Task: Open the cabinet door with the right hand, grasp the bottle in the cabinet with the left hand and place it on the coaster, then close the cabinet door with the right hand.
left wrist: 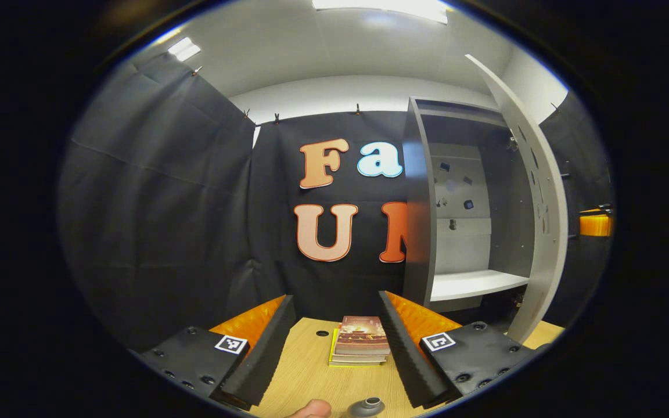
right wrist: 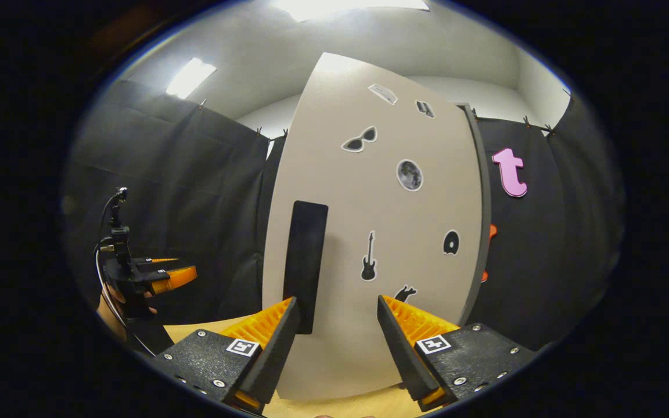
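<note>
Risking a slipped push if the wide-open, empty right gripper [right wrist: 334,342] misses the pale grey stickered cabinet door [right wrist: 381,232] mid-frame.

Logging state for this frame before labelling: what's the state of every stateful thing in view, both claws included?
cabinet door: open, swung out
cabinet: shelf bare, no bottle seen inside
left claw: open, holding nothing
right claw: open, facing the door front, not gripping the handle
bottle: on the table at the view's bottom edge, only its top visible
books: stacked flat on the table
</note>
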The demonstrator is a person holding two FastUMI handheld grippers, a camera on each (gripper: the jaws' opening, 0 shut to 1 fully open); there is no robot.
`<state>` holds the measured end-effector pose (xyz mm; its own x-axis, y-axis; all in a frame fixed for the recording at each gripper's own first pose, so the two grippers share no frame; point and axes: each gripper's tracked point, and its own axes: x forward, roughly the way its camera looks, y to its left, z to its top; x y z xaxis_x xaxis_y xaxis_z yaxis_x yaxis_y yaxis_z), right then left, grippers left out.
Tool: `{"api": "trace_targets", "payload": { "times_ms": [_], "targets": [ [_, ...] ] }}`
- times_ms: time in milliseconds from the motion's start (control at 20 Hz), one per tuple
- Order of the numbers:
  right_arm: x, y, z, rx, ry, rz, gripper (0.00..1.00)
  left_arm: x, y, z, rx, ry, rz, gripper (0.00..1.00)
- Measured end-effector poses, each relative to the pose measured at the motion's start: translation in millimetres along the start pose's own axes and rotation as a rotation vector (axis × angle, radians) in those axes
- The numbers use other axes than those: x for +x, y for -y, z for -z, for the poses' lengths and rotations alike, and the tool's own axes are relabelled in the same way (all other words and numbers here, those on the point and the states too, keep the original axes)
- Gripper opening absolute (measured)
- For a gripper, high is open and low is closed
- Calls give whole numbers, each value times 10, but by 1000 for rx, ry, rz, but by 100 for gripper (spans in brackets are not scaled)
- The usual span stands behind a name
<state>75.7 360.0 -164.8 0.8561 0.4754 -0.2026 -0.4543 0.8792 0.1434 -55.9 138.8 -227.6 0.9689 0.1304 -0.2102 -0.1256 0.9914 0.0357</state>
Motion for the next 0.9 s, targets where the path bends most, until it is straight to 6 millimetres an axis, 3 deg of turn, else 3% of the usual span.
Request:
{"api": "trace_targets", "payload": {
  "times_ms": [100, 250, 400, 700, 900],
  "targets": [
    [164, -20, -14, -13, -2, 25, 86, -43, -26, 10, -23, 9, 19, 94],
    [397, -120, -11, -10, 1, 36, 87, -42, -222, -18, -12, 30, -11, 93],
    [380, -180, 21, -9, -17, 40, 87, -22, -309, -54, 4, 50, -31, 93],
    [457, -172, 31, -15, -28, 55, 88, 77, -278, -53, 12, 59, -12, 93],
    [598, -133, 113, 5, -42, 77, 88, 160, -265, -46, 5, 63, 2, 94]
  ]
}}
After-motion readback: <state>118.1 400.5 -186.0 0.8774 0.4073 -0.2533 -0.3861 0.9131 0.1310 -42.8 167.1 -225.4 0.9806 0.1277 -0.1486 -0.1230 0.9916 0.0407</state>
